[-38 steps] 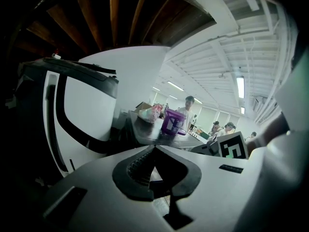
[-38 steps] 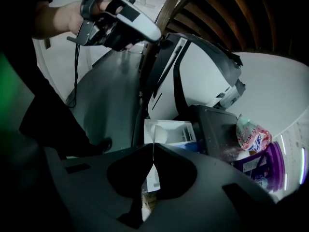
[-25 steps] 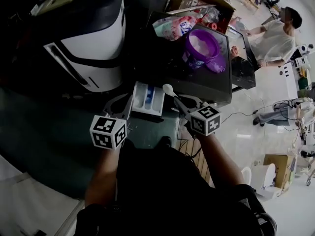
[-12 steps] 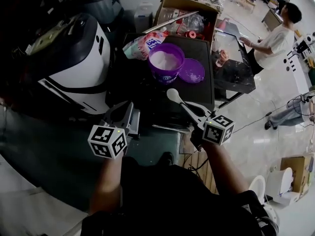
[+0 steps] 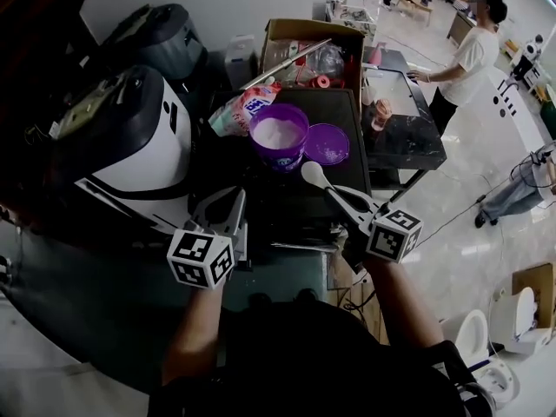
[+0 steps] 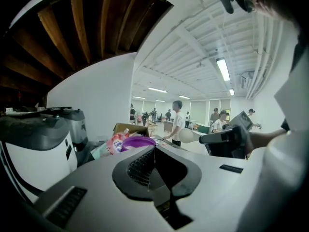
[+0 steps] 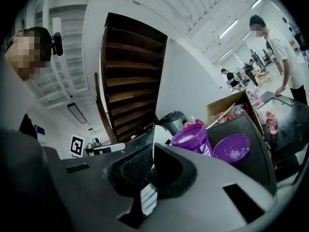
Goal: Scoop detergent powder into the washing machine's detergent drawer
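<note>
Detergent tub (image 5: 279,137) open, lid (image 5: 327,143) beside, box (image 5: 308,29) behind; right fingers (image 5: 352,205) grip scoop (image 5: 311,174).

We see the tub (image 5: 280,150) and its lid (image 5: 327,143) as smooth purple plastic with a slight sheen, and the powder (image 5: 276,131) inside as white and fine-grained. The scoop (image 5: 314,175) looks like plain, smooth white plastic. The washing machine (image 5: 139,159) has a glossy white plastic shell with dark grey trim. The worktop (image 5: 343,111) is black and matt. The box (image 5: 300,35) is brown cardboard, and the bag (image 5: 236,111) is shiny printed film. Both the left claw (image 6: 154,151) and the right claw (image 7: 152,149) are matt grey plastic with ribbed black pads (image 7: 133,166). The shelving (image 7: 130,71) is dark wood. The floor (image 5: 491,129) is pale and glossy.
</note>
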Tool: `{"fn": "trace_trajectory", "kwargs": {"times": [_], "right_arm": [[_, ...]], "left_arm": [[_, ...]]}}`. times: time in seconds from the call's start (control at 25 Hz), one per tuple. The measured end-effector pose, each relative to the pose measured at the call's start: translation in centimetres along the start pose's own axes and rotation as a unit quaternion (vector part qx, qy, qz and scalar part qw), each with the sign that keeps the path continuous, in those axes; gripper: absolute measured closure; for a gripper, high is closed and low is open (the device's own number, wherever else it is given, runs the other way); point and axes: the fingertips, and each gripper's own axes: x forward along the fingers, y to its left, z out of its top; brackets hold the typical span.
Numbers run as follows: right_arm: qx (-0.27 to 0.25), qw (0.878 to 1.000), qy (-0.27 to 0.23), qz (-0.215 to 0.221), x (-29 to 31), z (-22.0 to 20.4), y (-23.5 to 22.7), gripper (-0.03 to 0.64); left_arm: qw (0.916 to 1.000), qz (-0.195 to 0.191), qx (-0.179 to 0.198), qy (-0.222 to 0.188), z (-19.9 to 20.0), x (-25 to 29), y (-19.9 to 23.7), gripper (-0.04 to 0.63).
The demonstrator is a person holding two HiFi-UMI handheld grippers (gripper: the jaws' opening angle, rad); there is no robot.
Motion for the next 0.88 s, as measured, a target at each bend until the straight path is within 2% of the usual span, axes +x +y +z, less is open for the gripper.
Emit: {"fn": "trace_trajectory", "kwargs": {"times": [0.32,0.4,0.48,0.56,0.72,0.88], "right_arm": [[-0.017,0.999,-0.034,-0.011,1.6,3.9,1.7,0.597],[-0.021,0.999,-0.042,-0.007,2.1,4.7,2.4,0.597],[-0.031,0.998,-0.049,-0.004,2.3,5.2,2.9,0.597],[-0.037,0.998,-0.055,-0.004,2.2,5.5,3.1,0.597],[-0.034,0.997,-0.071,0.001,2.0,6.2,3.9,0.597],[-0.032,0.997,-0.077,0.004,2.2,6.2,4.3,0.597]], "left_arm": [[0.9967,-0.027,0.071,-0.029,3.3,-0.5,1.6,0.586],[0.9953,-0.052,0.071,-0.039,4.0,-0.9,1.8,0.586],[0.9941,-0.078,0.056,-0.051,4.7,-1.5,1.8,0.586],[0.9937,-0.087,0.043,-0.056,5.1,-2.0,2.0,0.588],[0.9948,-0.049,0.052,-0.073,5.7,-2.6,3.1,0.588],[0.9942,-0.019,0.004,-0.106,6.3,-3.3,4.5,0.588]]}}
